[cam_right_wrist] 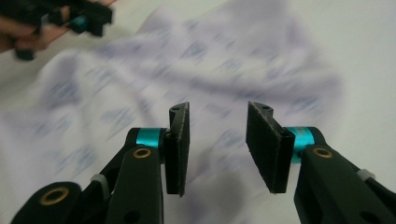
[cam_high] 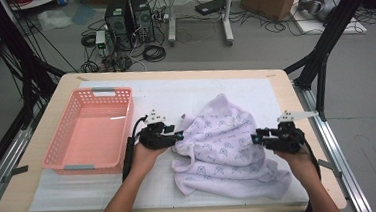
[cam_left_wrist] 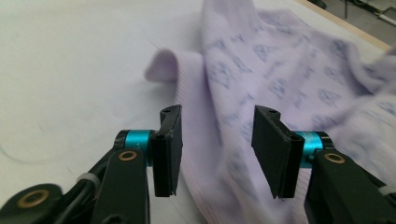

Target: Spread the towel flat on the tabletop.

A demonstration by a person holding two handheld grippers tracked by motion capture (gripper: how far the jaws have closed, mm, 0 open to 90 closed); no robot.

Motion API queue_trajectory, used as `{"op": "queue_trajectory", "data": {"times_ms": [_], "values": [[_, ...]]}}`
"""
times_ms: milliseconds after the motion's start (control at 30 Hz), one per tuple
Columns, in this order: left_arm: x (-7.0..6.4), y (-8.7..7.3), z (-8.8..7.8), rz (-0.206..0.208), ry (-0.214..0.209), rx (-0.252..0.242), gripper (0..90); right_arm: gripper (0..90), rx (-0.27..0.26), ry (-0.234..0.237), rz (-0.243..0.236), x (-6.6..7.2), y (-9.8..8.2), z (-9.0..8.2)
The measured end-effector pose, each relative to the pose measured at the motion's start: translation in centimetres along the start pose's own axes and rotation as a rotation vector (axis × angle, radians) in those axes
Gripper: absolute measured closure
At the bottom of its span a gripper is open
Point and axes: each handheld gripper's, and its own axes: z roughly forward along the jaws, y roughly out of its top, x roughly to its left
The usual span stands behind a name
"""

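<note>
A pale lilac cloth (cam_high: pixel 223 143) printed with small blue figures lies crumpled on the white mat. My left gripper (cam_high: pixel 179 135) is at the cloth's left edge, open. In the left gripper view the cloth (cam_left_wrist: pixel 280 79) runs under and beyond the gap of the left gripper (cam_left_wrist: pixel 217 149), and the pads do not press on it. My right gripper (cam_high: pixel 255 139) is over the cloth's right side, open too. In the right gripper view the blurred cloth (cam_right_wrist: pixel 196 60) lies below the open right gripper (cam_right_wrist: pixel 218 147), and the other hand's gripper (cam_right_wrist: pixel 86 21) is at top left.
A pink plastic basket (cam_high: pixel 59 155) stands on the mat at the left, with nothing in it. The white mat (cam_high: pixel 175 92) covers most of the wooden table (cam_high: pixel 282 87). Black frame legs rise at the right and left. Computers and cables sit on the floor beyond.
</note>
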Motion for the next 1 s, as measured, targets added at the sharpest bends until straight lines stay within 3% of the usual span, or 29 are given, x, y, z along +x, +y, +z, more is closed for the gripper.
{"op": "queue_trajectory", "data": {"times_ms": [133, 233, 367, 467, 567, 633, 667, 700, 767, 900, 1000], "values": [[1.0, 1.1, 1.4, -0.031, 0.009, -0.007, 49.8, 58.5, -0.026, -0.077, 0.019, -2.1, 1.3, 1.7], [1.4, 1.9, 2.7, -0.042, 0.02, -0.005, 49.7, 56.8, -0.008, -0.13, -0.005, -3.2, 1.9, 3.4], [1.7, 2.4, 4.6, -0.067, 0.024, 0.059, 49.1, 46.0, 0.021, -0.199, 0.009, -4.8, 2.4, 6.0], [1.1, 2.3, 5.6, -0.069, 0.01, 0.086, 50.8, 39.5, 0.067, -0.228, 0.025, -5.6, 2.7, 8.3], [0.7, 2.0, 6.0, -0.053, 0.023, 0.125, 59.7, 40.2, 0.132, -0.246, 0.036, -6.0, 2.5, 10.2], [0.7, 1.9, 6.1, -0.03, 0.027, 0.164, 75.5, 53.2, 0.176, -0.248, 0.043, -6.1, 2.2, 11.0], [0.6, 1.8, 6.0, -0.001, 0.037, 0.182, 85.0, 75.2, 0.172, -0.264, 0.038, -5.9, 2.2, 10.8], [0.6, 1.8, 5.9, 0.013, 0.045, 0.188, 86.7, 81.9, 0.174, -0.214, 0.045, -6.0, 2.2, 10.6], [0.5, 2.0, 5.4, 0.015, 0.055, 0.178, 86.8, 83.2, 0.189, -0.238, 0.021, -5.7, 2.3, 10.0], [0.5, 2.2, 4.0, 0.023, 0.059, 0.15, 86.8, 83.5, 0.162, -0.278, 0.01, -5.8, 1.9, 7.7], [0.4, 1.5, 3.0, 0.028, 0.056, 0.164, 86.8, 83.5, 0.182, -0.298, 0.005, -5.9, 1.4, 5.8]]}}
